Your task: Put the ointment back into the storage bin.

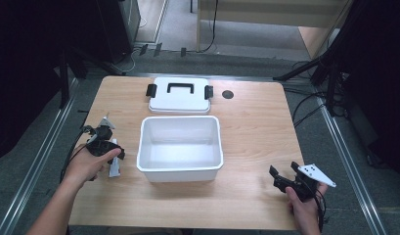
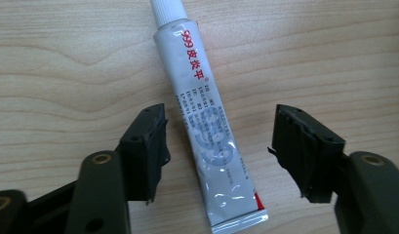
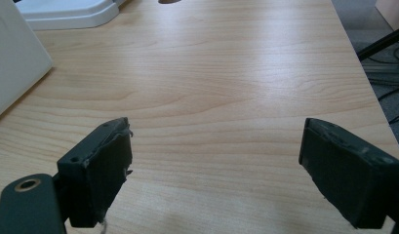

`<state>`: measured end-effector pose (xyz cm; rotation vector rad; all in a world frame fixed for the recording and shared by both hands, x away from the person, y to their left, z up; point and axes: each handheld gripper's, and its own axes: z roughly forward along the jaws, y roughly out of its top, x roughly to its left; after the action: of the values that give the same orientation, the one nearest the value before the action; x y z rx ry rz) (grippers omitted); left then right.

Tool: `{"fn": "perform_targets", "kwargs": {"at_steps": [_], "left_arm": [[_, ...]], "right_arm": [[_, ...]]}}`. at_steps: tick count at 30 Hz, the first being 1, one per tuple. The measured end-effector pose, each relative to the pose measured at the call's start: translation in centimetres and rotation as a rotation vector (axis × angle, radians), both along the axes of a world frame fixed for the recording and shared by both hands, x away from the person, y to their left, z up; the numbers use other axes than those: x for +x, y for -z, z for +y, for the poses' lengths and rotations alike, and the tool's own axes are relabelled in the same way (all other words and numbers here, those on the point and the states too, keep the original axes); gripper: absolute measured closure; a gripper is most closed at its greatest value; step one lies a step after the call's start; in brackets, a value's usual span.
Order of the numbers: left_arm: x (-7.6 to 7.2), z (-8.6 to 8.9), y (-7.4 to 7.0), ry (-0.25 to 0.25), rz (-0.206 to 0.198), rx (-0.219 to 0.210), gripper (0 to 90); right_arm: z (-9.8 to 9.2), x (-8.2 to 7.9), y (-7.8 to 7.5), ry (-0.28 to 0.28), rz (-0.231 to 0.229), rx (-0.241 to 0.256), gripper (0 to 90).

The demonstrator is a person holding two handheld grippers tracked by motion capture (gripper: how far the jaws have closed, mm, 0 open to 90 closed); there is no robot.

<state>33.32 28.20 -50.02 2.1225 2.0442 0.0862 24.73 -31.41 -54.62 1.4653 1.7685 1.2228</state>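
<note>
Wooden table [image 1: 256, 127] bears a white bin [image 1: 180, 147], grey floor [image 1: 334, 156] around.

From my left gripper view I can read print on the grey tube [image 2: 207, 122] lying on the wood between the two parted jaws. Just below its white cap, beyond the jaw tips, stands "999" in red, followed by three red Chinese characters that run down the tube toward me. Lower, level with the jaws, there are lines of small grey print and a pale round emblem, too fine for me to read.
</note>
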Motion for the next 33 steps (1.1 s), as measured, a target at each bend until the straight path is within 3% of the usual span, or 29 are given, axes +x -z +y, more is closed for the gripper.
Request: {"fn": "perform_targets", "kwargs": {"at_steps": [5, 9, 15, 21, 29, 33], "left_arm": [[0.27, -0.11, 0.14, 0.003, 0.029, 0.017, 47.5], [0.37, -0.11, 0.38, 0.039, 0.02, 0.051, 57.3], [0.5, -0.3, 0.51, 0.052, 0.024, 0.078, 69.1], [0.28, -0.91, 0.57, 0.121, 0.014, 0.11, 70.3], [0.35, -0.82, 0.53, 0.156, 0.037, 0.082, 70.9], [0.42, -0.89, 0.47, 0.18, 0.047, 0.094, 71.2]], "right_arm": [[0.0, 0.0, 0.0, 0.0, 0.001, 0.0, 12.6], [-0.02, 0.02, 0.01, 0.0, -0.001, -0.001, 12.6], [-0.01, 0.01, 0.0, 0.002, 0.0, 0.001, 12.6], [-0.02, 0.04, 0.01, -0.001, -0.001, 0.0, 12.7], [-0.03, 0.03, 0.0, 0.001, 0.001, 0.001, 12.7], [-0.04, 0.04, 0.01, 0.002, 0.003, 0.004, 12.7]]}}
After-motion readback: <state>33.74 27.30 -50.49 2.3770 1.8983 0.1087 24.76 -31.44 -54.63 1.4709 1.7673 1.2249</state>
